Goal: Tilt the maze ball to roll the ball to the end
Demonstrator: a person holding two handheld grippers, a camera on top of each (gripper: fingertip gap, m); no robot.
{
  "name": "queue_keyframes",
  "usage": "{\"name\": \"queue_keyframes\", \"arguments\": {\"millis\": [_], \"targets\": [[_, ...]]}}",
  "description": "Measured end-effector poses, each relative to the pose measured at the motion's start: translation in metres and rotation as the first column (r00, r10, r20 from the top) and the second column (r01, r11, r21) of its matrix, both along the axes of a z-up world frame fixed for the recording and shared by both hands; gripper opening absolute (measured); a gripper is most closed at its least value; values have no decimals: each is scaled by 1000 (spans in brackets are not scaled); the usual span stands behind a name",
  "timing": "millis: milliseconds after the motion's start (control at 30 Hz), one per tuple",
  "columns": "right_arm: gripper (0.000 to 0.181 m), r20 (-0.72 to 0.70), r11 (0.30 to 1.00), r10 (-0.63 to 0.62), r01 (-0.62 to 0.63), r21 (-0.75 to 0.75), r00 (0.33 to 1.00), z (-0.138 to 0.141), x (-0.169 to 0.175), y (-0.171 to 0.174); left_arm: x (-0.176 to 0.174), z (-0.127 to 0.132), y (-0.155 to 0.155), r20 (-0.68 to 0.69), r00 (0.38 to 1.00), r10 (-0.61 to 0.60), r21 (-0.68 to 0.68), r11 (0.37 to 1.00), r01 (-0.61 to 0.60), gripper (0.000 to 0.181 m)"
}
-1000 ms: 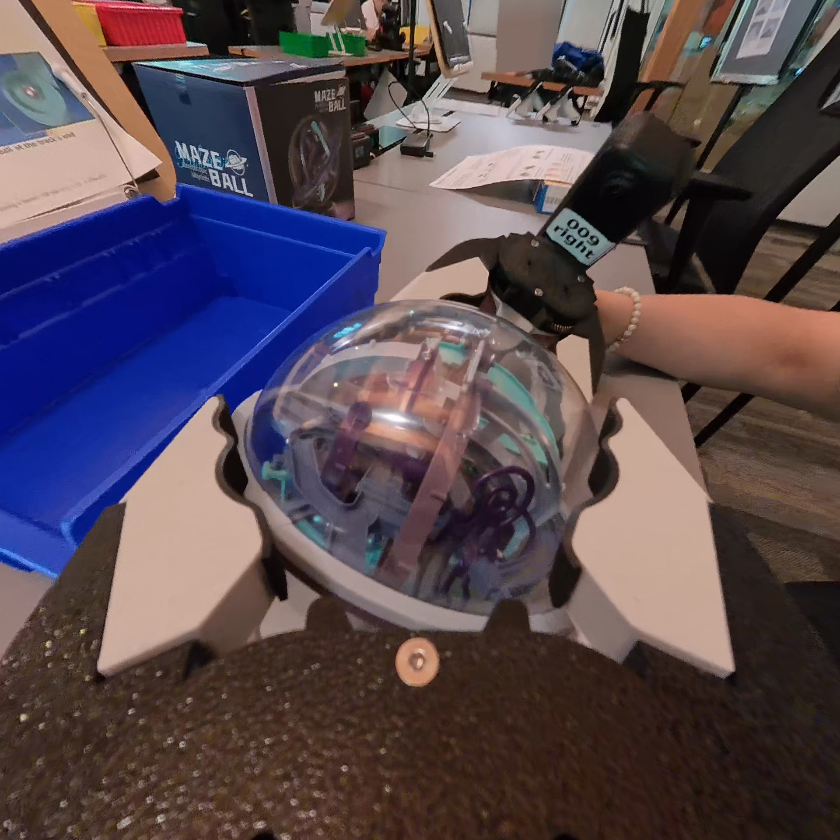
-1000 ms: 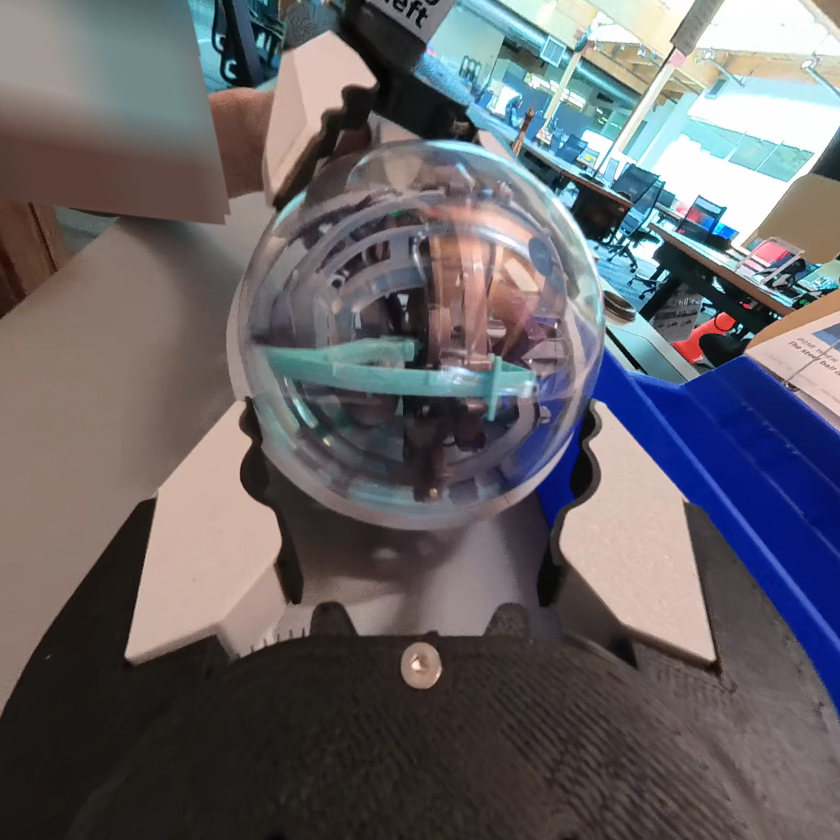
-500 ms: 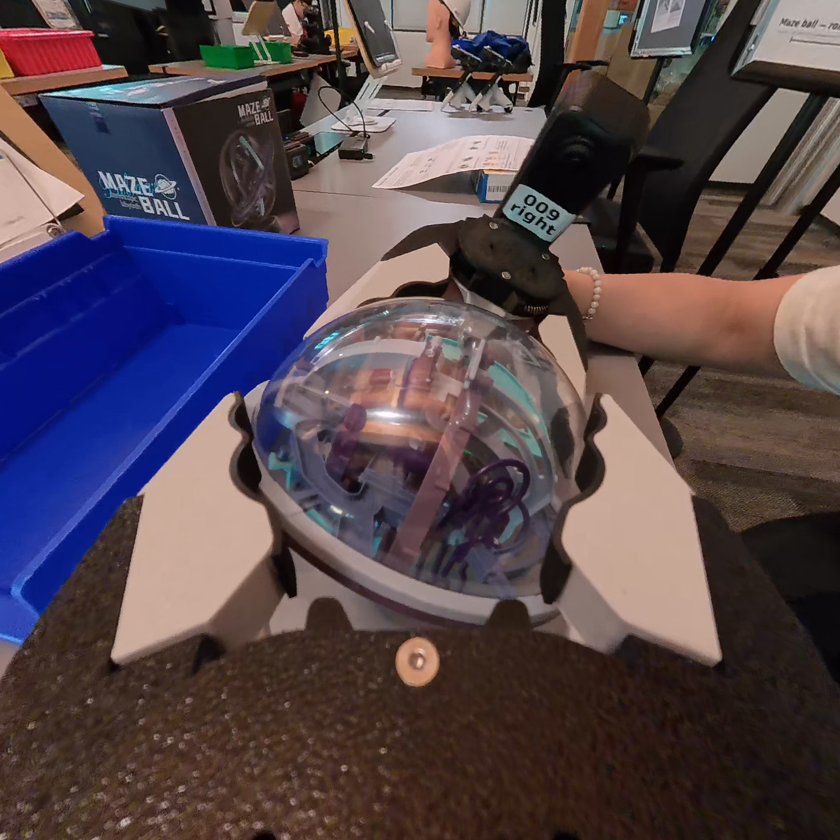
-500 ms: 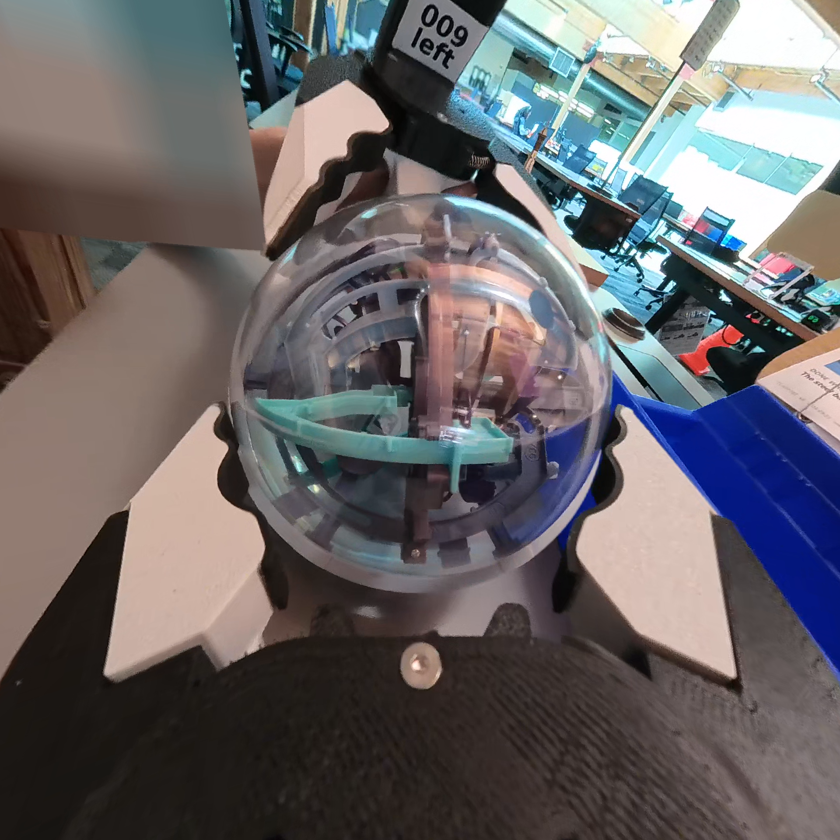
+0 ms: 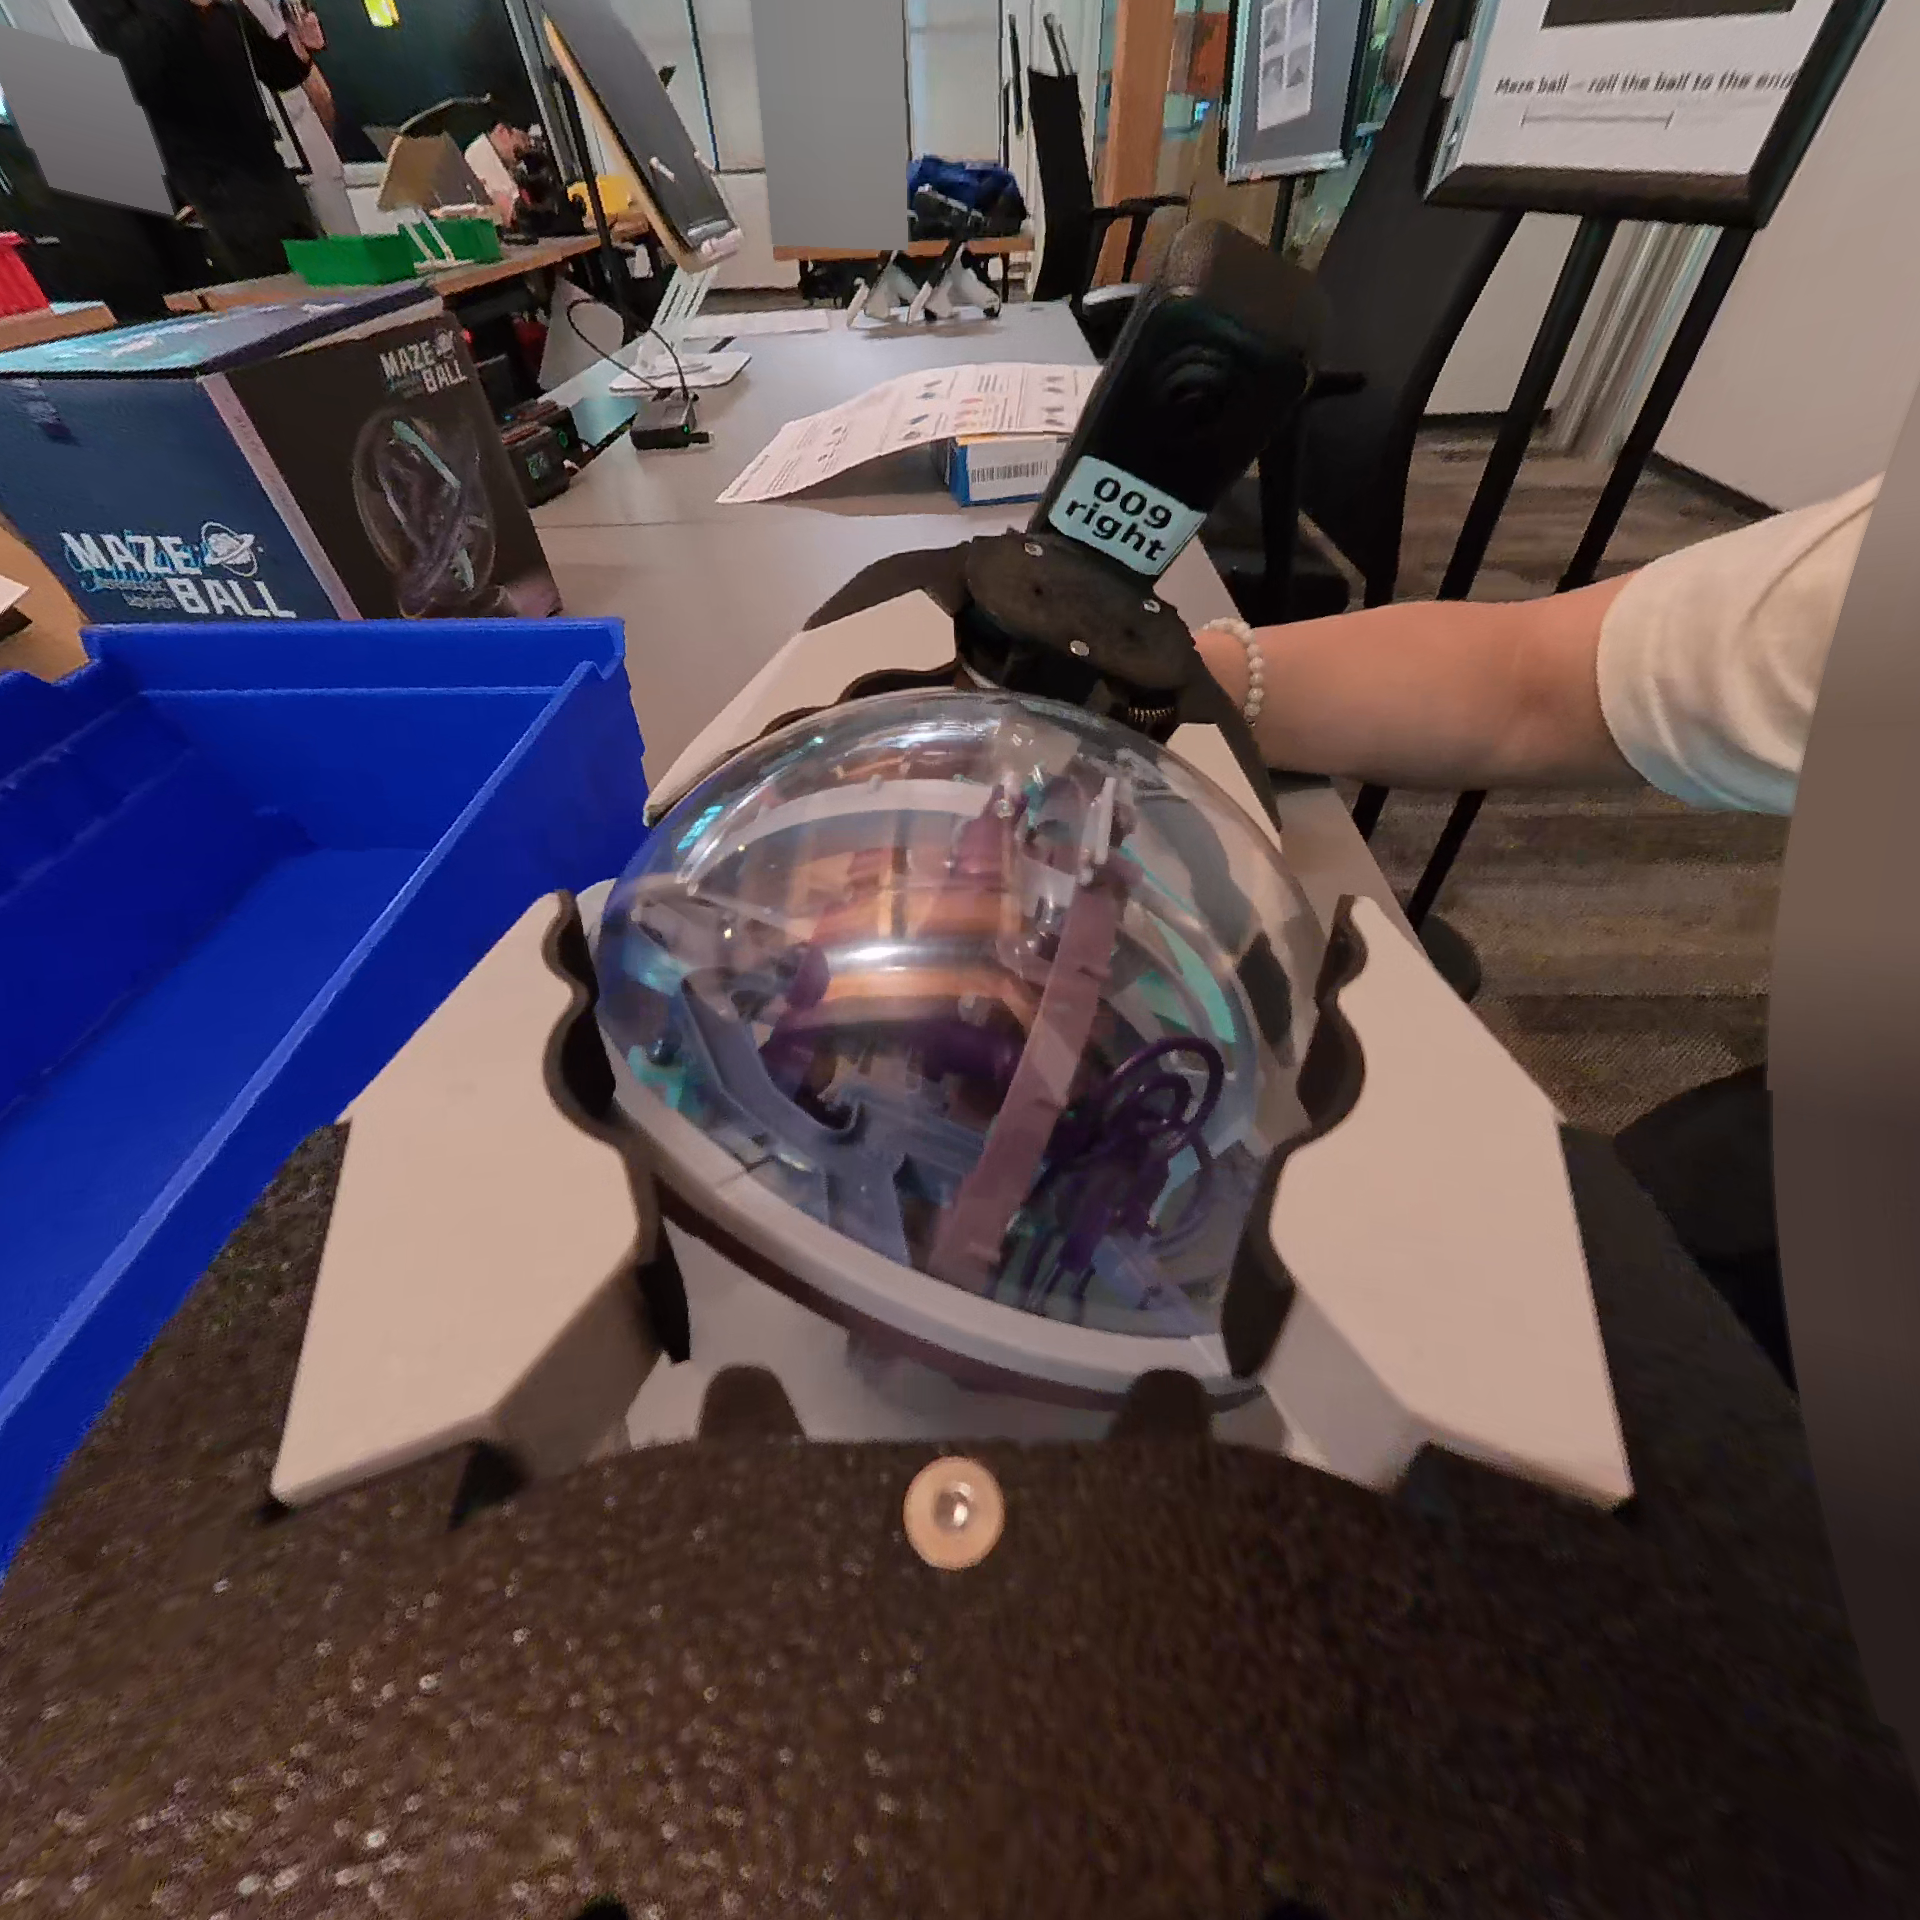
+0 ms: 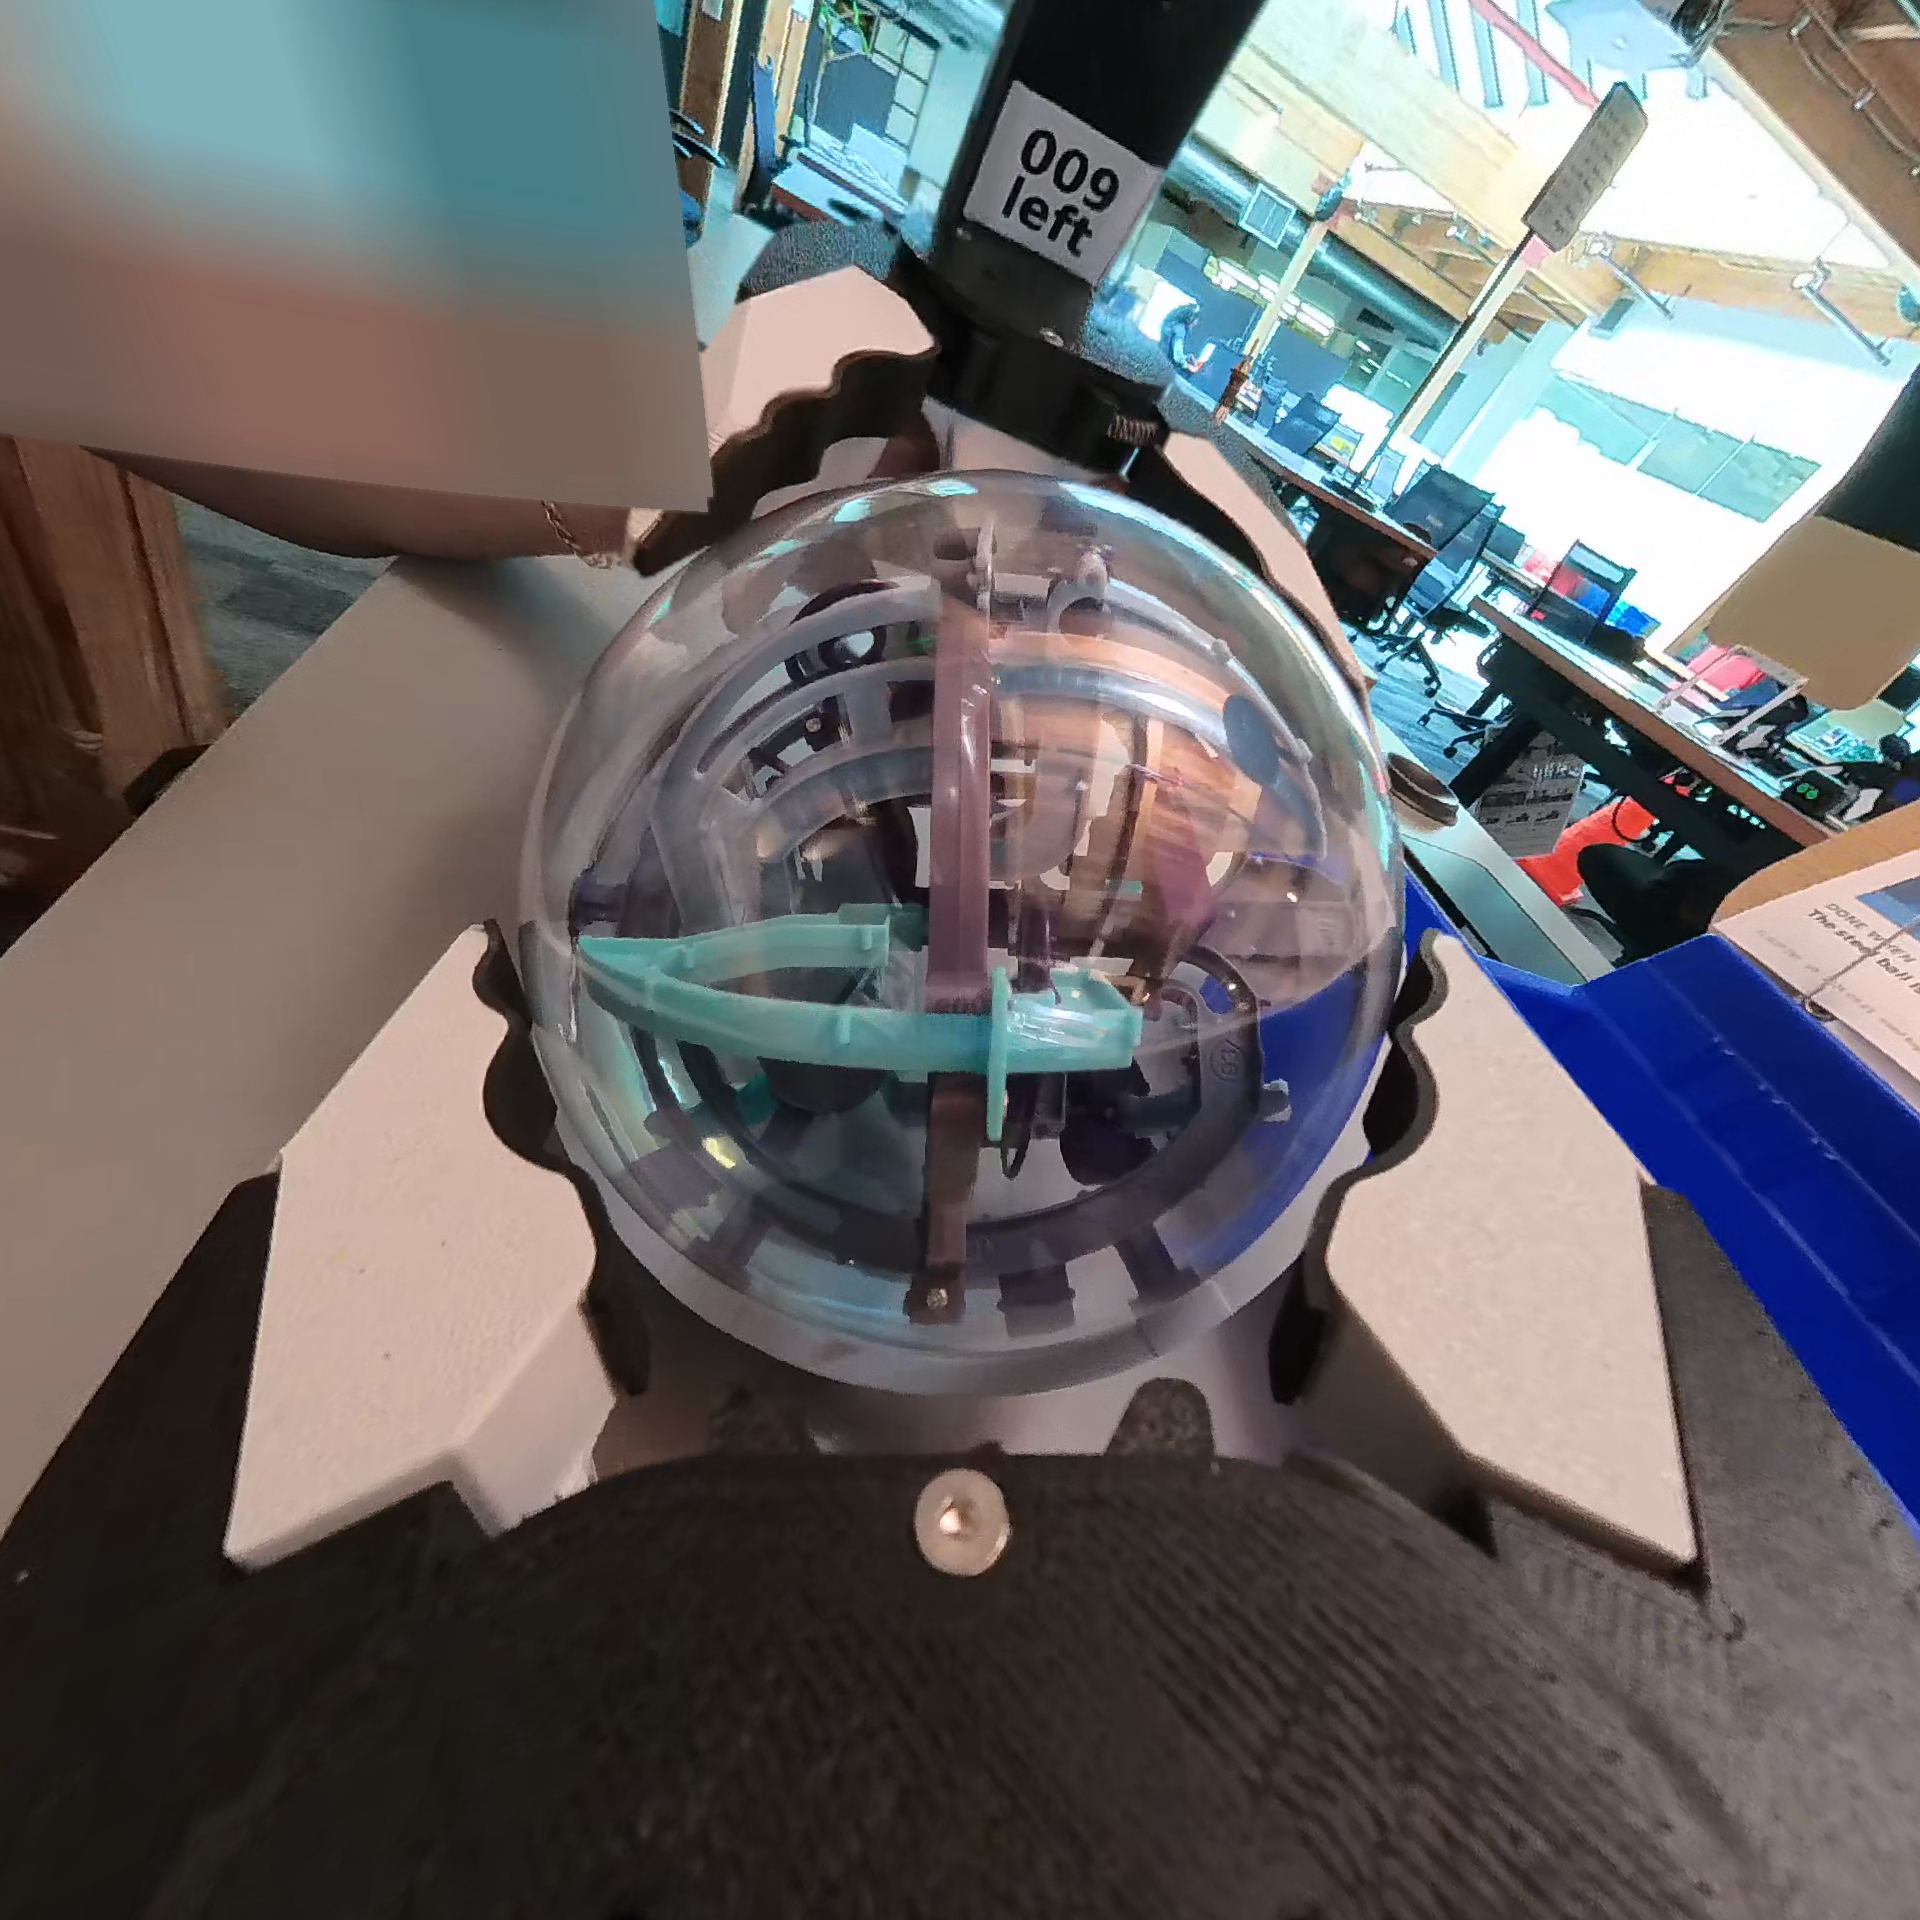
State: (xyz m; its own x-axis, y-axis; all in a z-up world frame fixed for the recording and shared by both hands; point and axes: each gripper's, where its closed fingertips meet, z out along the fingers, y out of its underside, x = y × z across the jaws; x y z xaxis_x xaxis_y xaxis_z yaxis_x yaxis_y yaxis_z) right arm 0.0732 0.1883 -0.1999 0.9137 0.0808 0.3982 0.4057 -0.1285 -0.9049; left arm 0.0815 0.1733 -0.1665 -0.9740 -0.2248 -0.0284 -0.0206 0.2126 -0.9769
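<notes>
Maze ball (image 5: 935,997) pinched from both sides above the grey counter (image 5: 686,540)
left hand-held gripper (image 5: 951,1039) and right hand-held gripper (image 6: 961,1049) each clamp their pale fingers (image 5: 457,1226) on the clear sphere from opposite ends, blue bin (image 5: 260,883) just beside it, teal track (image 6: 831,1013) inside roughly level

A pale printed sticker (image 5: 1127,514) is sitting on the black body of the right tool (image 6: 961,940), a white one (image 6: 1060,197) on the left tool (image 5: 956,909). Lettering is showing on a dark blue cardboard box (image 5: 208,488), a framed white sign (image 5: 1642,94), and a printed paper sheet (image 5: 914,426) lying on the grey tabletop (image 5: 665,551).
</notes>
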Motion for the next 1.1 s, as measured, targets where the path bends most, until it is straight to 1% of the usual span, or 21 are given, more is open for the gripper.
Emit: {"name": "queue_keyframes", "arguments": {"millis": [100,233,433,467,500,533,633,800,933,1100], "targets": [[157,-19,1000,-6,7,5,1000,1,1,1,3,2,0,-20,1000,9,-35,999,-9,132],[157,-54,999,-33,33,2,998,-2,8,-1,12,5,3,-61,997,50,-73,996,-55,128],[157,-13,999,-43,43,-11,999,-5,10,-2,13,5,4,-56,997,52,-76,996,-56,129],[157,-15,999,-45,45,-11,999,-5,10,-2,15,5,4,-57,996,62,-76,995,-66,131],[157,-17,999,-46,45,-10,999,-5,10,-2,20,4,6,-56,994,96,-73,992,-100,143],[157,-13,999,-44,44,-9,999,-5,9,-2,27,3,10,-56,988,143,-67,987,-147,158],[155,7,999,-50,50,-20,999,-6,10,-3,28,5,13,-31,988,149,-75,986,-150,157],[155,18,999,-48,48,-20,999,-6,9,-3,26,3,12,-44,989,144,-53,988,-146,158],[154,23,999,-49,50,-21,999,-5,8,-3,24,-3,15,-100,984,145,-5,989,-146,158],[154,37,999,-43,44,-24,998,-5,6,-3,16,-18,12,-276,956,101,41,995,-94,157]]}}
